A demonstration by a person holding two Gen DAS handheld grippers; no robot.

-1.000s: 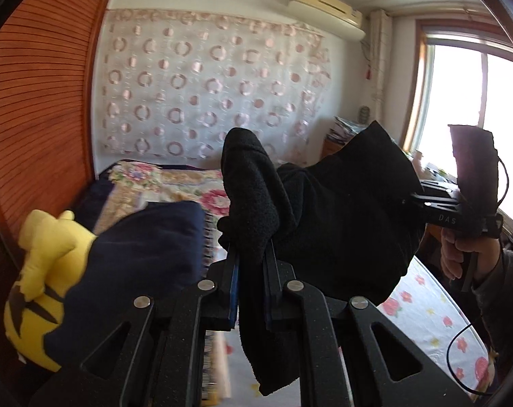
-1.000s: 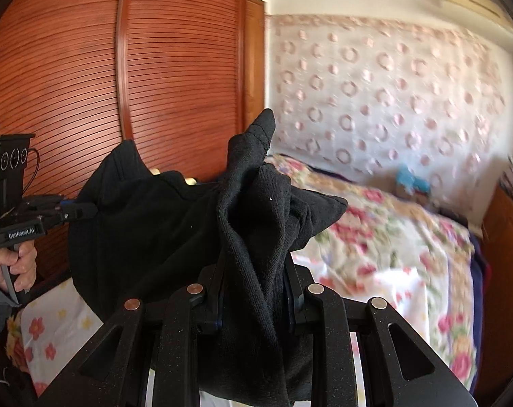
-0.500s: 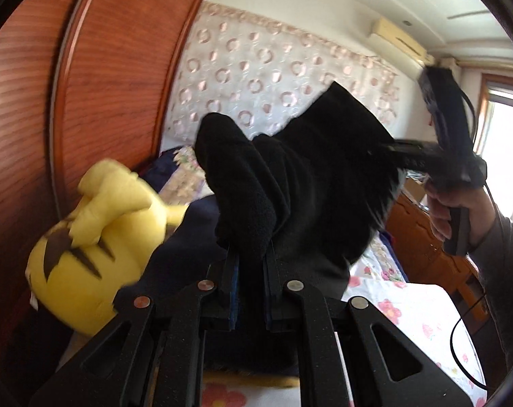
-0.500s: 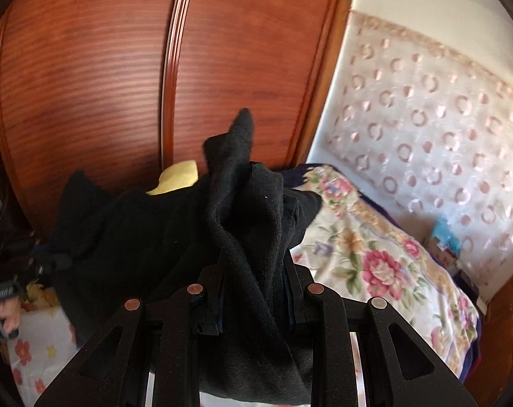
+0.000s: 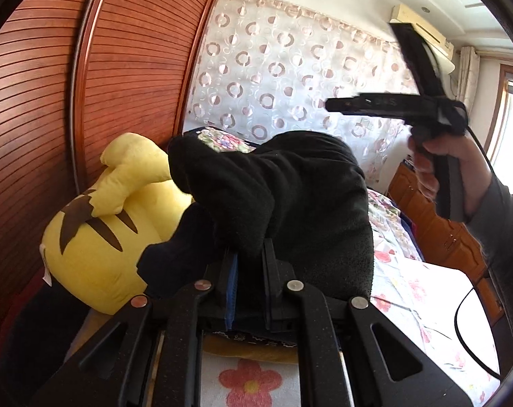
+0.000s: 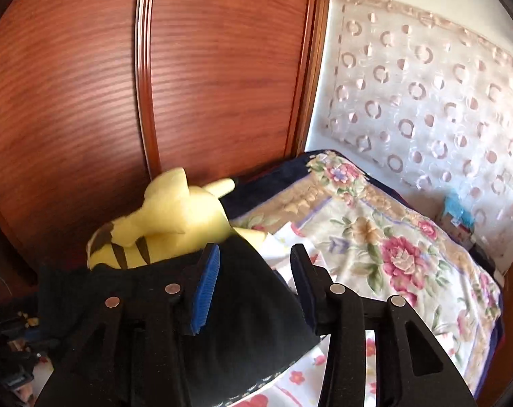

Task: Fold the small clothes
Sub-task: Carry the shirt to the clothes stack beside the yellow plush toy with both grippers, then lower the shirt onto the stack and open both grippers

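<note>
A small black fleece garment point(image 5: 290, 210) is pinched in my left gripper point(image 5: 249, 254), which is shut on it; the cloth bulges above the fingers and droops to the right. In the right wrist view the same black garment point(image 6: 242, 325) lies under my right gripper point(image 6: 256, 271), which is open and empty, its blue-padded fingers point(image 6: 207, 285) above the cloth. In the left wrist view my right gripper point(image 5: 331, 105) is held up high in a hand, apart from the garment.
A yellow plush toy point(image 5: 100, 224) lies against the wooden wardrobe doors point(image 5: 86, 68), also in the right wrist view point(image 6: 168, 217). A dark blue cloth point(image 5: 175, 254) lies beside it. Floral bedding point(image 6: 375, 237) covers the bed; a patterned curtain point(image 6: 426, 95) hangs behind.
My right gripper let go of the black garment, opened and rose away from it. My left gripper kept its hold and lowered the garment towards the plush toy.
</note>
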